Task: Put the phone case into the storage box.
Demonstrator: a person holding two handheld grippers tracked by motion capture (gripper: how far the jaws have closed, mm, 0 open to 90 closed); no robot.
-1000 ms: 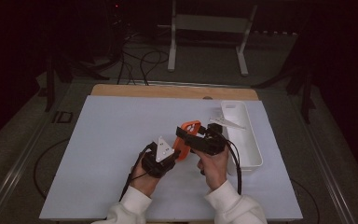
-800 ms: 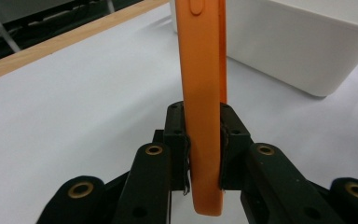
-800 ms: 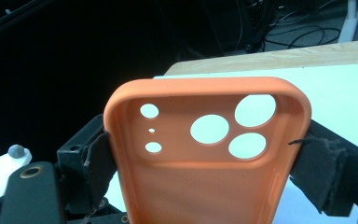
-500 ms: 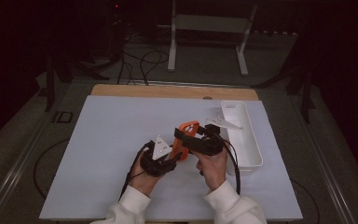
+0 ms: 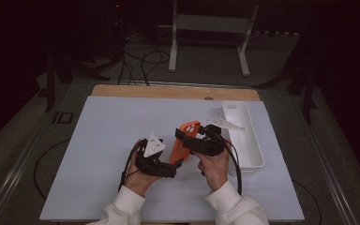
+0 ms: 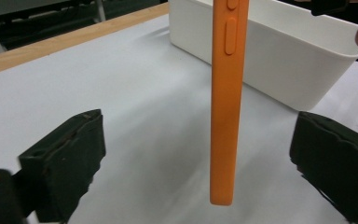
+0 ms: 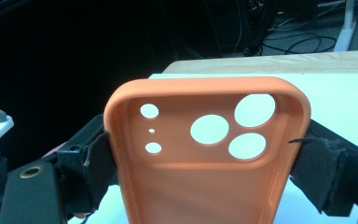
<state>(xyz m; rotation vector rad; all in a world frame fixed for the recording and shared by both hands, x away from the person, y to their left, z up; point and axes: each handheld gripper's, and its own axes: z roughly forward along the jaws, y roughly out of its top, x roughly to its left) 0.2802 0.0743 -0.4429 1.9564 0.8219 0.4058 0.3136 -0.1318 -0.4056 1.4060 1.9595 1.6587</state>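
Covering the wooden table (image 5: 122, 91), a white mat (image 5: 98, 140) lies under wide left jaws and case-gripping right jaws.

1. Wide bare stretch of white mat (image 5: 98, 140) left of and beyond left gripper (image 5: 168, 169): free passage.
2. Close on the right, white bin (image 5: 253, 150) walling off that side, just beside right gripper (image 5: 180, 136).
3. Between both grippers, upright orange phone case (image 5: 183, 140) blocking the gap; left jaws just opened, standing clear on either side of its edge (image 6: 223, 116).
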